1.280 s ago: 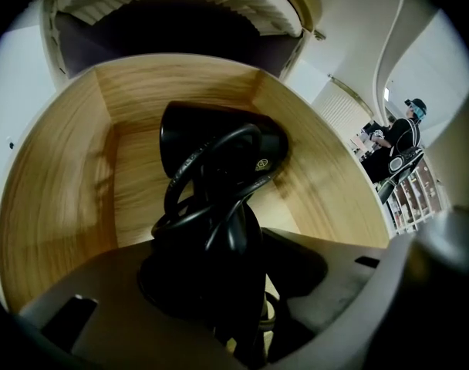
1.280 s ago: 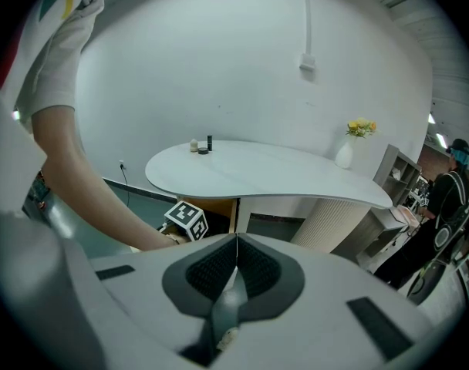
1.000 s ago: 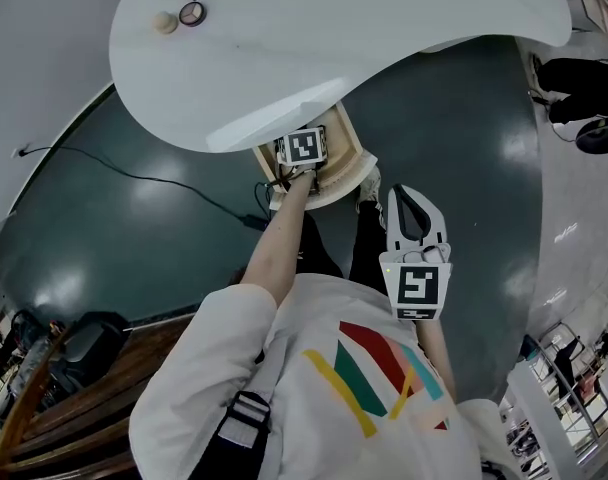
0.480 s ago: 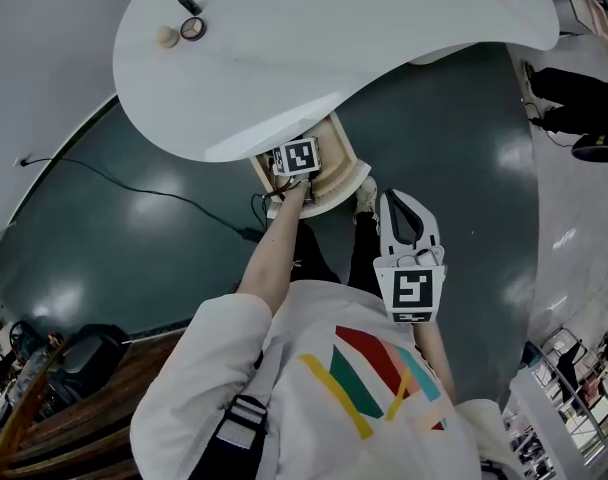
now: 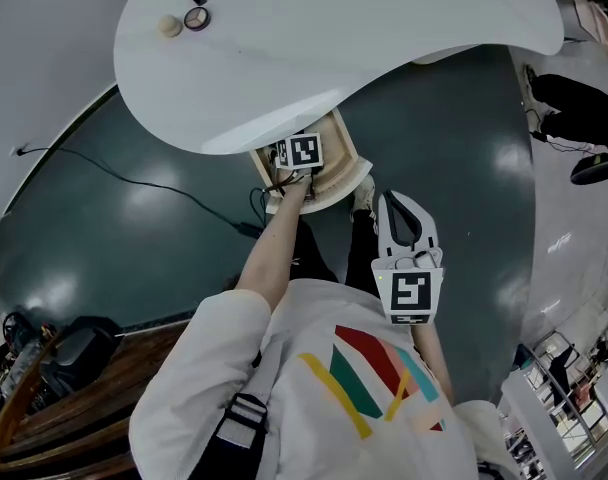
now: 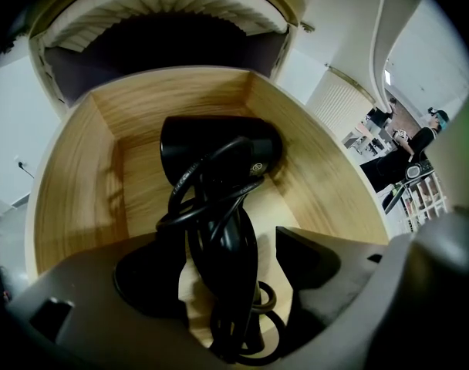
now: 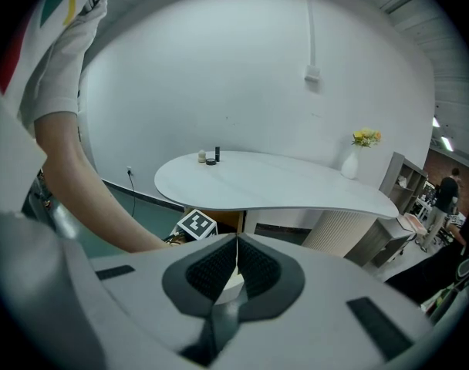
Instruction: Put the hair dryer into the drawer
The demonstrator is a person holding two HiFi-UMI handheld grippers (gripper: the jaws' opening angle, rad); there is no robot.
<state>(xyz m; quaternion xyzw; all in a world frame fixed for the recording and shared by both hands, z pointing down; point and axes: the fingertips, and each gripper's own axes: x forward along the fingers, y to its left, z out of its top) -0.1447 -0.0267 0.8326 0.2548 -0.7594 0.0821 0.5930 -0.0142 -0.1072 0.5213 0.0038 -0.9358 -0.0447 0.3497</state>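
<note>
Dryer (image 6: 219, 149) lies in the drawer (image 6: 72, 183). It looks rigid and slick, its cord (image 6: 190, 199) loose. Best held by the handle (image 6: 231, 245), which the left tool's (image 6: 227, 254) just-opened jaws straddle. Right tool (image 7: 236, 272) closed, empty.

i wear a white short-sleeved t-shirt (image 5: 254, 368) with red, teal and yellow stripes, low in the frame, and a black strap (image 5: 242, 418) banded in white. my right claw (image 7: 236, 264) is pale grey with dark ribbed pads; its white cube (image 5: 411, 293) bears black square markers.
</note>
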